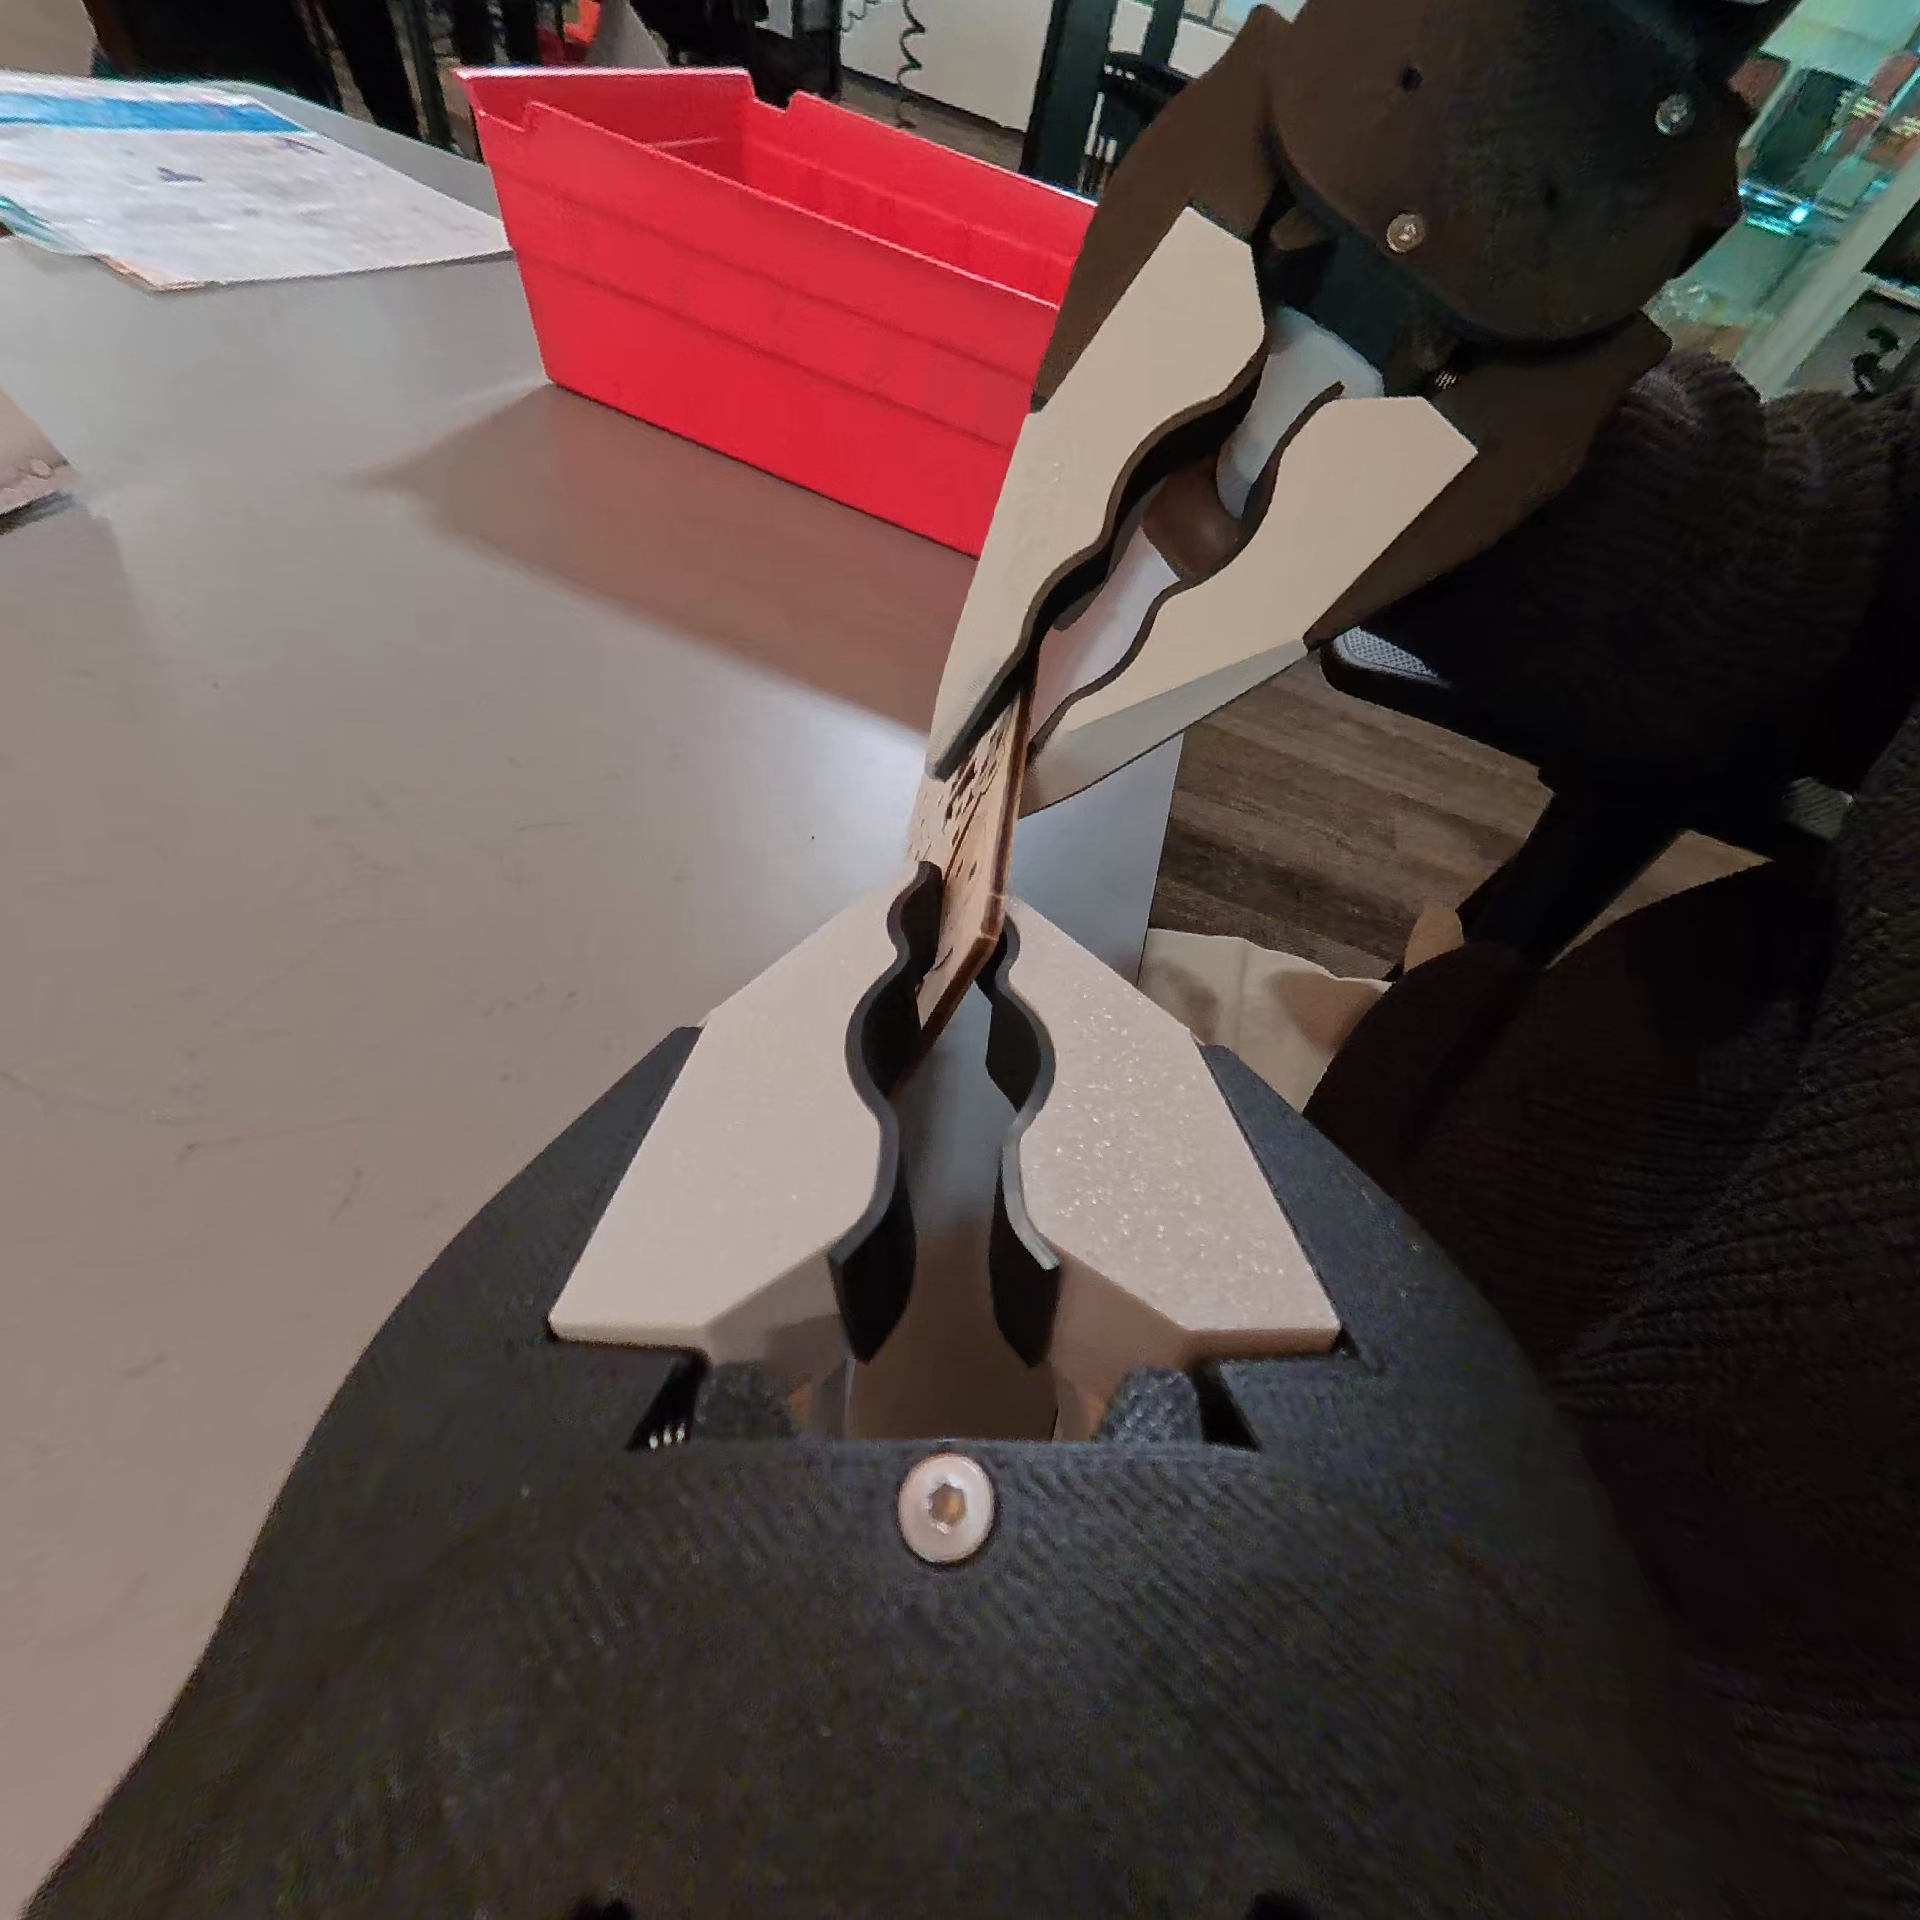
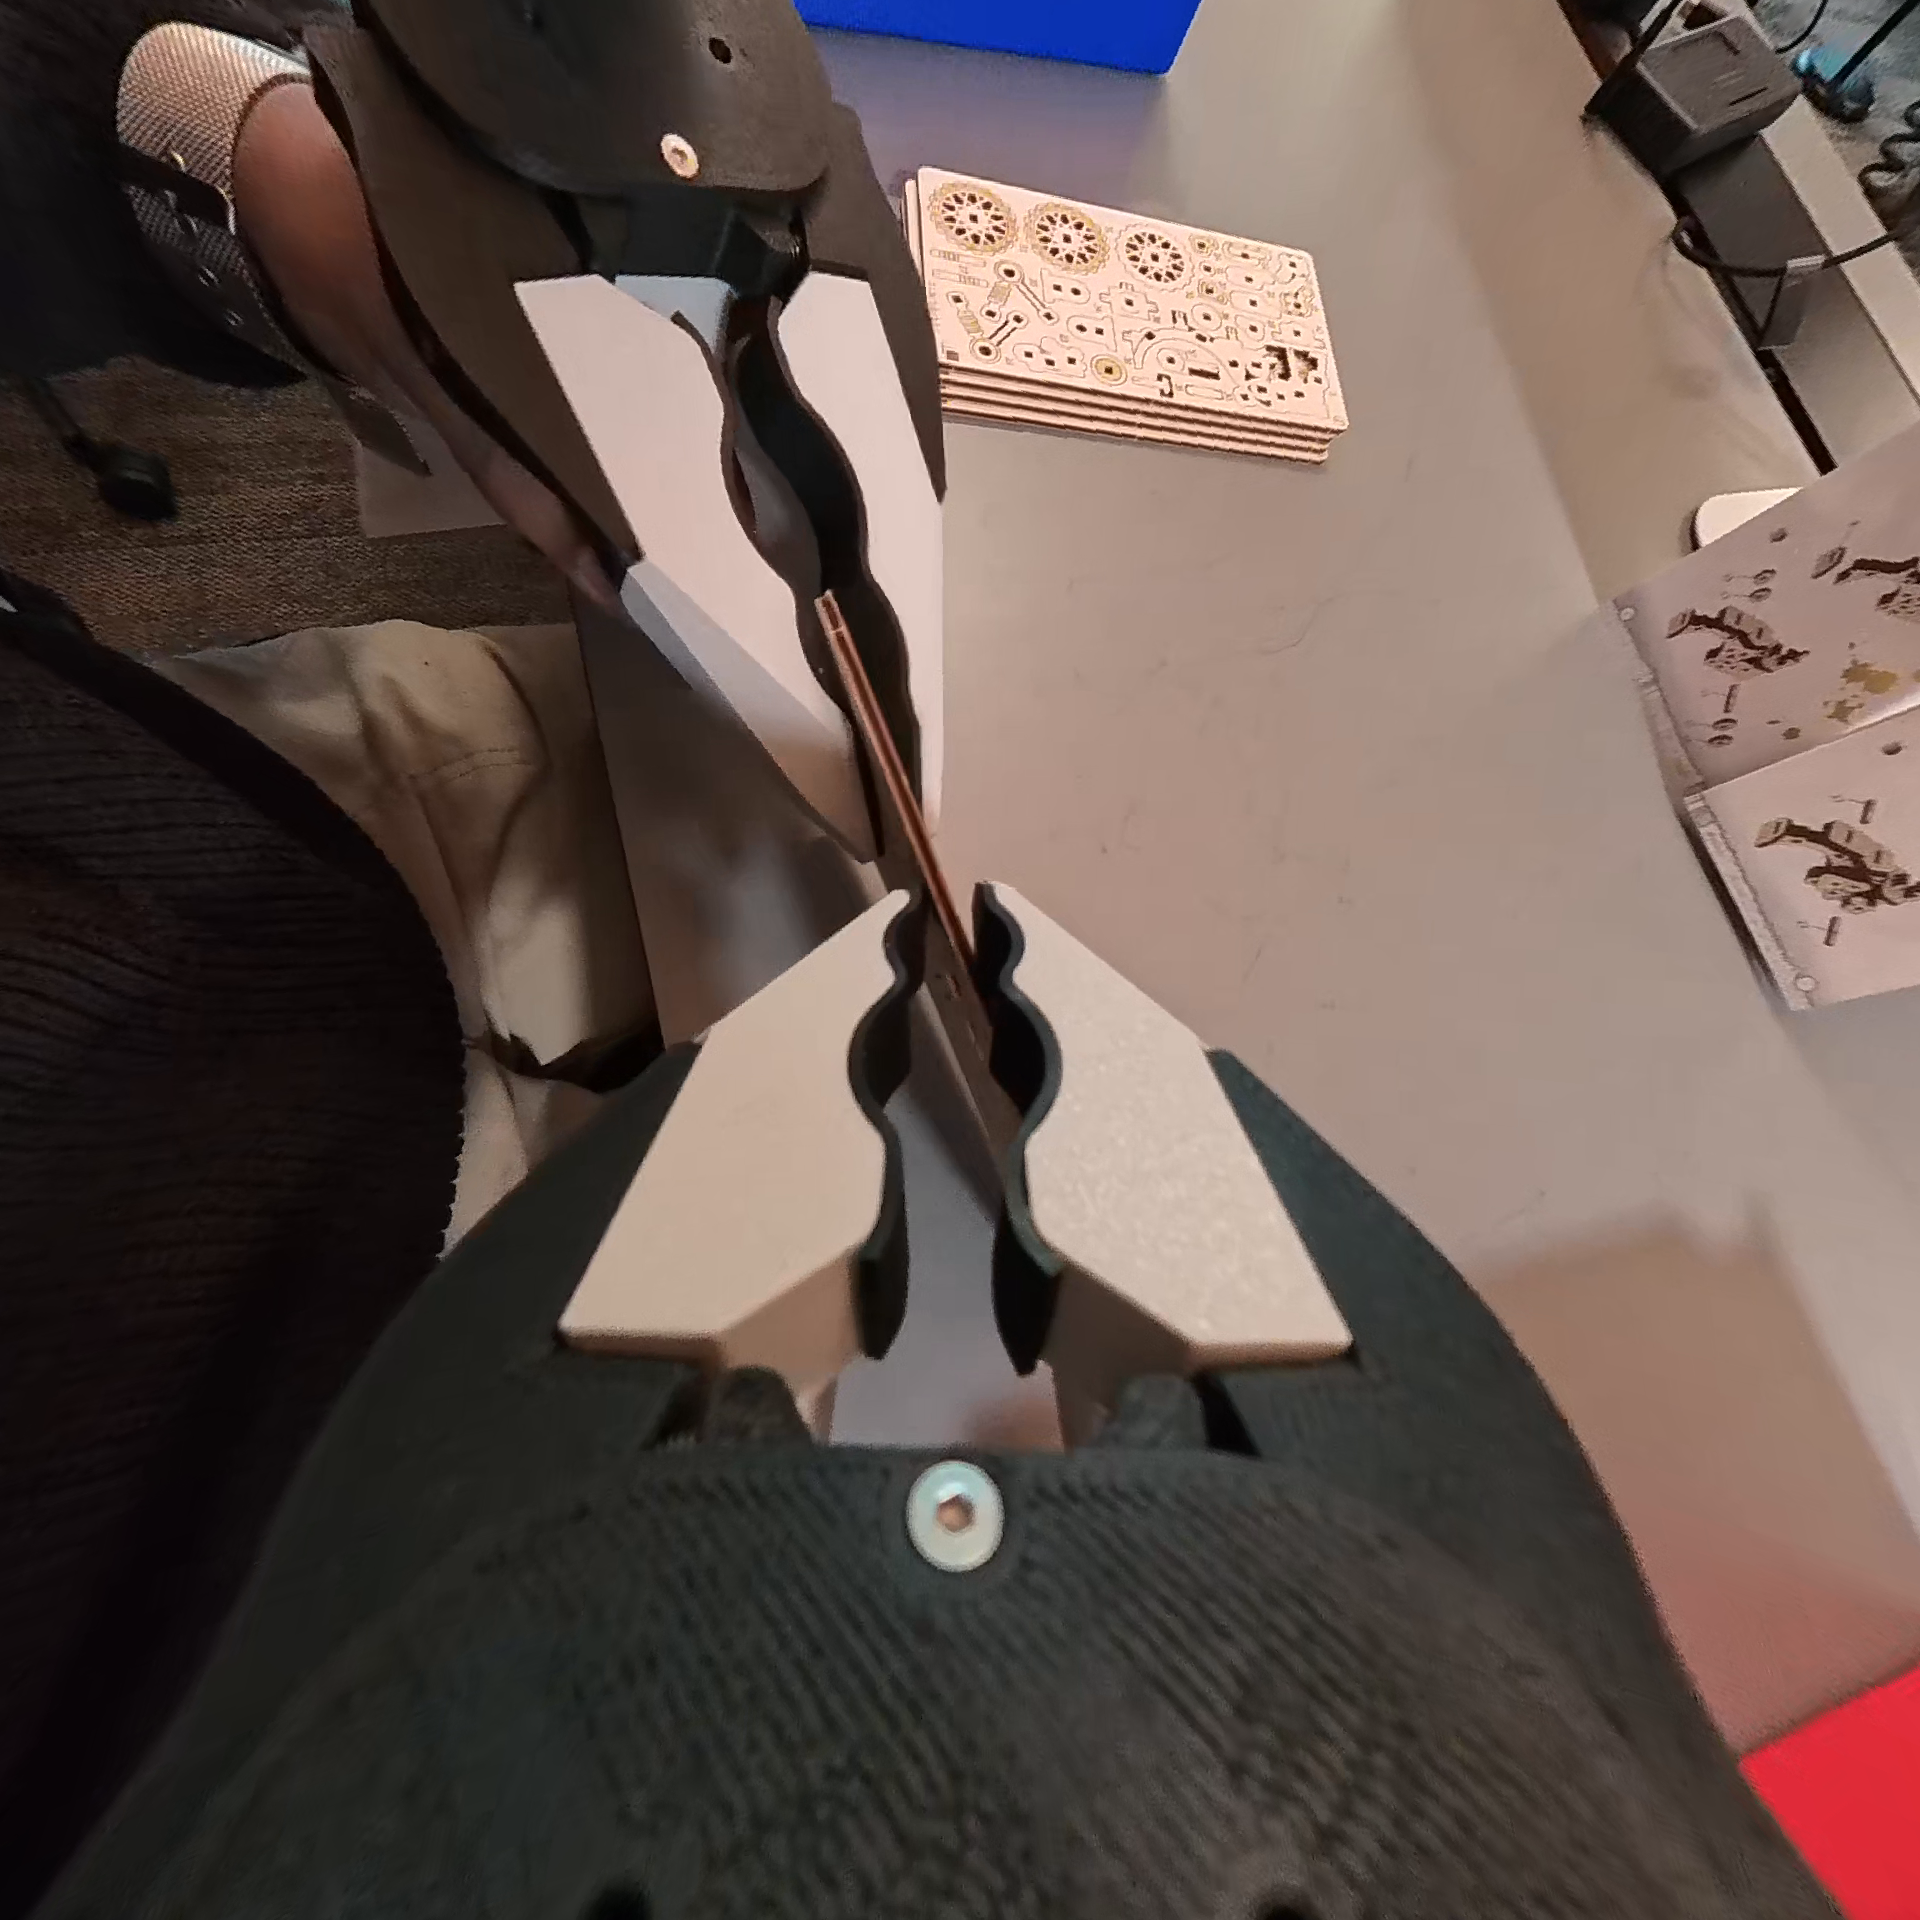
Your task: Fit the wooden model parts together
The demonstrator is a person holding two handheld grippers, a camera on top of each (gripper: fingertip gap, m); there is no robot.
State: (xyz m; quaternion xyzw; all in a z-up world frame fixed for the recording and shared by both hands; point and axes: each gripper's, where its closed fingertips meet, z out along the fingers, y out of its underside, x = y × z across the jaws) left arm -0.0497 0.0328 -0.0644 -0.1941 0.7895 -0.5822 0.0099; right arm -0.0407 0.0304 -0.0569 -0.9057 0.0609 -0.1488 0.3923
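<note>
A thin brown laser-cut wooden sheet (image 1: 966, 831) hangs in the air between my two grippers, above the table's near edge. My left gripper (image 1: 956, 914) is shut on its lower end. My right gripper (image 1: 992, 779) comes down from the upper right and is shut on its upper end. In the right wrist view the sheet (image 2: 894, 758) shows edge-on as a thin line. There my right gripper (image 2: 945, 899) pinches one end and my left gripper (image 2: 894, 831) pinches the other from the upper left. The parts of the sheet inside the jaws are hidden.
A red bin (image 1: 769, 312) stands on the grey table (image 1: 416, 727), with papers (image 1: 208, 187) at the far left. A stack of uncut wooden part sheets (image 2: 1132, 312) lies ahead, an open instruction booklet (image 2: 1787, 779) to the right, a blue bin (image 2: 997, 21) beyond. A person's dark knit sleeve (image 1: 1662, 1143) is close by. Only a small space, under 4 cm, lies between the two pairs of fingers.
</note>
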